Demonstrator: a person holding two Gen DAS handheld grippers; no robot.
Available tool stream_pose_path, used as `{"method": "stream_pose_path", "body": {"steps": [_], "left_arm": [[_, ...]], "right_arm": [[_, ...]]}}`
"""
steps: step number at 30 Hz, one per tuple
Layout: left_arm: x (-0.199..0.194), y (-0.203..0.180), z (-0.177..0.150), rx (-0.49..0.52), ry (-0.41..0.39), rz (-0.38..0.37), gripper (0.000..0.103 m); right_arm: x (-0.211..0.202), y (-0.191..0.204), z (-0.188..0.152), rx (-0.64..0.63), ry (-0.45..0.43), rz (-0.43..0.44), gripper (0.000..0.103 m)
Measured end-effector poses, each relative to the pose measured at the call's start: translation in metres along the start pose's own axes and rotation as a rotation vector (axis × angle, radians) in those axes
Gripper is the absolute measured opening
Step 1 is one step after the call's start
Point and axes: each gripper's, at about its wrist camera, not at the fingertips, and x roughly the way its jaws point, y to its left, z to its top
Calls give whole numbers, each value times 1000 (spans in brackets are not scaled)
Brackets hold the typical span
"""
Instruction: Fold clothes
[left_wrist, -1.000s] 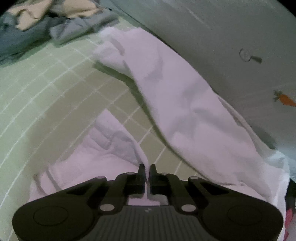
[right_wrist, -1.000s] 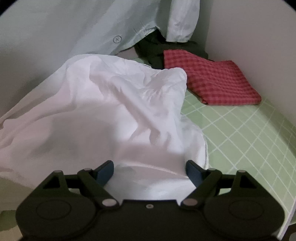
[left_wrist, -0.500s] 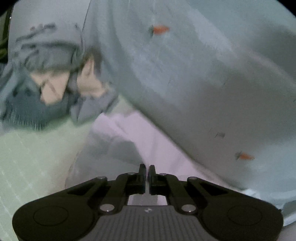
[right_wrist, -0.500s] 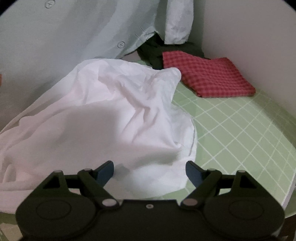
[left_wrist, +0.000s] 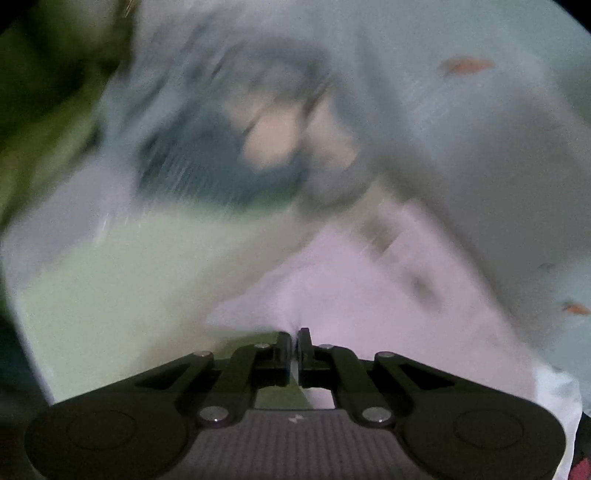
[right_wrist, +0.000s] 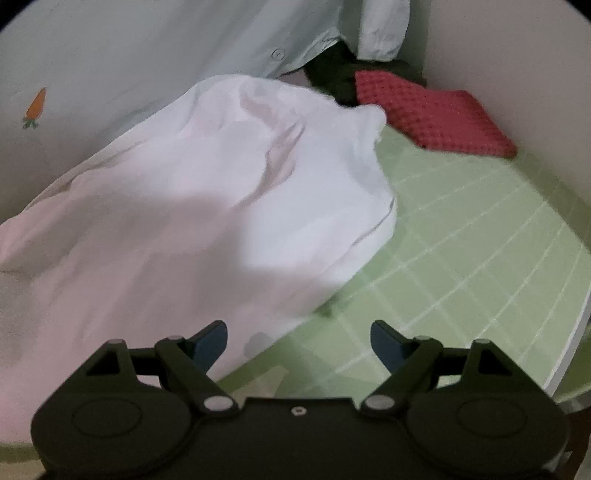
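White garment (right_wrist: 207, 206) lies spread across a green grid-lined counter (right_wrist: 480, 266), its rumpled far end reaching toward a folded red checked cloth (right_wrist: 432, 114) near the back corner, with a dark garment (right_wrist: 332, 74) bunched behind that. No bins or baskets appear in either view.

The left gripper (left_wrist: 294, 350) has its jaws pressed together on a fold of the white garment (left_wrist: 369, 295), pinched cloth rising between the tips. The right gripper (right_wrist: 298, 341) hangs above the garment's near edge with its jaws wide apart, touching nothing; its shadow falls across the fabric.

The left wrist view is heavily smeared by motion: a blue-grey and beige heap of clothes (left_wrist: 258, 147) at the far side is barely legible, and the pale cloth with carrot prints (left_wrist: 498, 129) filling the right is only a blur. In the right wrist view that carrot-print fabric (right_wrist: 110, 62) stands behind the garment like a backdrop, hiding whatever lies beyond.

Open green counter stretches right of the garment to the curved white rim (right_wrist: 569, 350).
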Motion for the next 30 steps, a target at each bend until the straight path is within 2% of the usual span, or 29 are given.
{"method": "stream_pose_path", "body": {"steps": [2,4,6,7,11,16,18,19,21,22,23,25,27,30], "left_arm": [[15,18,-7,-30,72,9,7],[19,24,-8,-25,90,19,19],[21,26,-4,-17,90,20,53],[23,27,-3,-13,90,21,60],[35,31,2,-2,115,21,72],[51,30,-6,6,167,7,72],[51,27,-9,19,165,-35,68],[51,27,-9,21,161,-58,62],[49,26,-10,21,150,-92,19],[49,26,-11,22,136,-85,7],[48,29,-10,19,119,-80,2],[44,38,-7,-31,88,-74,2],[40,52,-5,-93,63,-33,2],[33,79,3,-128,25,49,0]], "right_arm": [[-3,5,-7,2,8,1,85],[-4,9,-12,3,14,1,85],[-6,13,-16,0,16,0,85],[-7,15,-17,-1,17,0,85],[-11,28,-28,-5,25,6,85],[-20,40,-41,-33,27,2,85],[-22,43,-44,-38,29,0,85],[-23,43,-46,-39,31,-1,85],[-24,45,-48,-42,34,-2,85],[-24,46,-49,-43,35,-3,85],[-25,47,-51,-44,37,-4,85],[-26,48,-53,-46,40,-5,85],[-27,50,-56,-49,43,-7,85],[-28,54,-56,-57,39,-1,85]]}}
